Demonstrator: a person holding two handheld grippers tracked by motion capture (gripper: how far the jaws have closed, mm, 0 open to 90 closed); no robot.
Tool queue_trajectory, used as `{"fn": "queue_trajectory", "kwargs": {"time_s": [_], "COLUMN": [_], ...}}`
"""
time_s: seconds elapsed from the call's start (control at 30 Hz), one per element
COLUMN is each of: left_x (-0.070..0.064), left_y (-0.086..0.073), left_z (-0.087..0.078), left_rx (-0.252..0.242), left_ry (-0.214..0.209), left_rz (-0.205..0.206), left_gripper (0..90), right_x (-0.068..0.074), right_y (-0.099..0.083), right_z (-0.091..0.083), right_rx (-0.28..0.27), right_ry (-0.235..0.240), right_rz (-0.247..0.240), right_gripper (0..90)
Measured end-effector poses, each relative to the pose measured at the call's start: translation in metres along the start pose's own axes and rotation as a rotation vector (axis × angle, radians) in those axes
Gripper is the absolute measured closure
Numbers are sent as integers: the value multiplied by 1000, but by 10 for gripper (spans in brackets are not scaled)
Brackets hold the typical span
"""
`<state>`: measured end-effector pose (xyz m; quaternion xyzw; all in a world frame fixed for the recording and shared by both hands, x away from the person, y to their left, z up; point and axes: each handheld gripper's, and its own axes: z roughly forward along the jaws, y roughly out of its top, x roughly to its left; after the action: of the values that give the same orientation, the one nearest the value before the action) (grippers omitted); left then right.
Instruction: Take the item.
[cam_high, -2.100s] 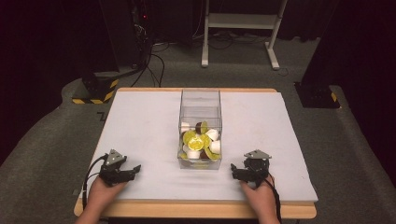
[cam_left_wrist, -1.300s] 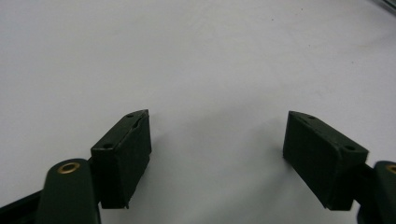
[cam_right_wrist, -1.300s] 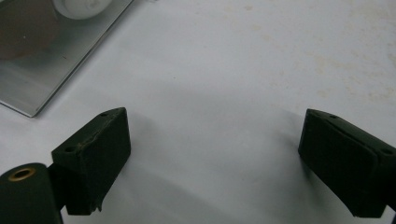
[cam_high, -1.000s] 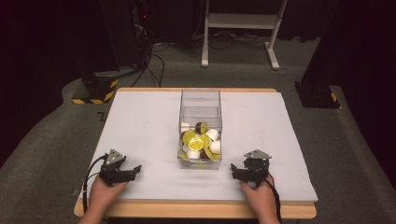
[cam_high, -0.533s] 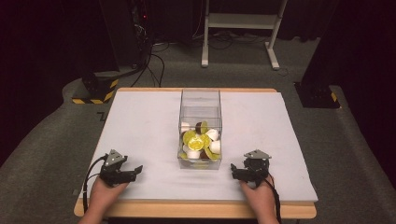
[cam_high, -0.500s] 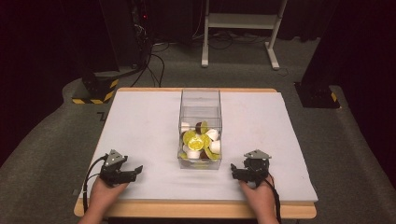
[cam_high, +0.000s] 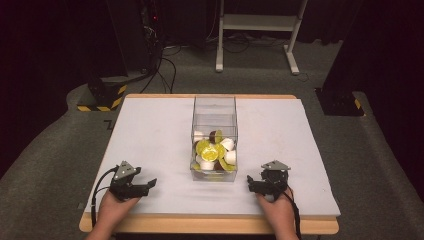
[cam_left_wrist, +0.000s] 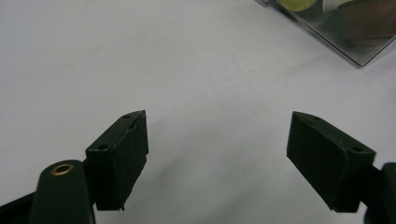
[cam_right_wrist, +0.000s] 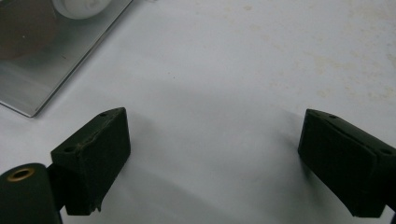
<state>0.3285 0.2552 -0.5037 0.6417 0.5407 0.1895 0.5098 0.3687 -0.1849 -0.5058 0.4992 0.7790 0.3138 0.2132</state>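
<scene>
Clear box (cam_high: 214, 137): in the middle of the white table (cam_high: 150, 135), full of little yellow, white and brown cups.
Left gripper (cam_high: 149, 183): near the box's front left corner, jaws wide apart, holding nothing.
Right gripper (cam_high: 248, 184): near the box's front right corner, also spread wide and holding nothing.
Change: almost none; both grippers sit where they were 2 seconds ago.
Meaning: the picking has not started yet.

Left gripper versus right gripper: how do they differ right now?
The left gripper rests at the clear box's left and points right toward it; the right gripper rests at its right and points left. The left sits farther from the box. Both are open, empty, low over the white mat.
</scene>
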Motion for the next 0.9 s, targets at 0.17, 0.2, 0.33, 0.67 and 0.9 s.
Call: {"fn": "queue_trajectory", "kwargs": {"time_s": [0.17,0.2,0.33,0.67,0.9], "left_x": [-4,-4,-9,-20,-29], "left_y": [2,2,2,0,0], "left_z": [-1,-1,1,6,10], "left_rx": [-11,-11,-16,1,8], "left_ry": [-24,-24,-34,-62,-89], "left_rz": [-4,-4,-10,9,22], "left_gripper": [212,213,215,213,214], "right_x": [0,0,0,0,0], "right_y": [0,0,0,0,0], "right_z": [0,0,0,0,0], "right_rx": [0,0,-1,0,0], "right_ry": [-1,-1,-1,-1,-1], "right_rz": [0,0,-2,0,0], "right_gripper": [91,91,91,91,91]}}
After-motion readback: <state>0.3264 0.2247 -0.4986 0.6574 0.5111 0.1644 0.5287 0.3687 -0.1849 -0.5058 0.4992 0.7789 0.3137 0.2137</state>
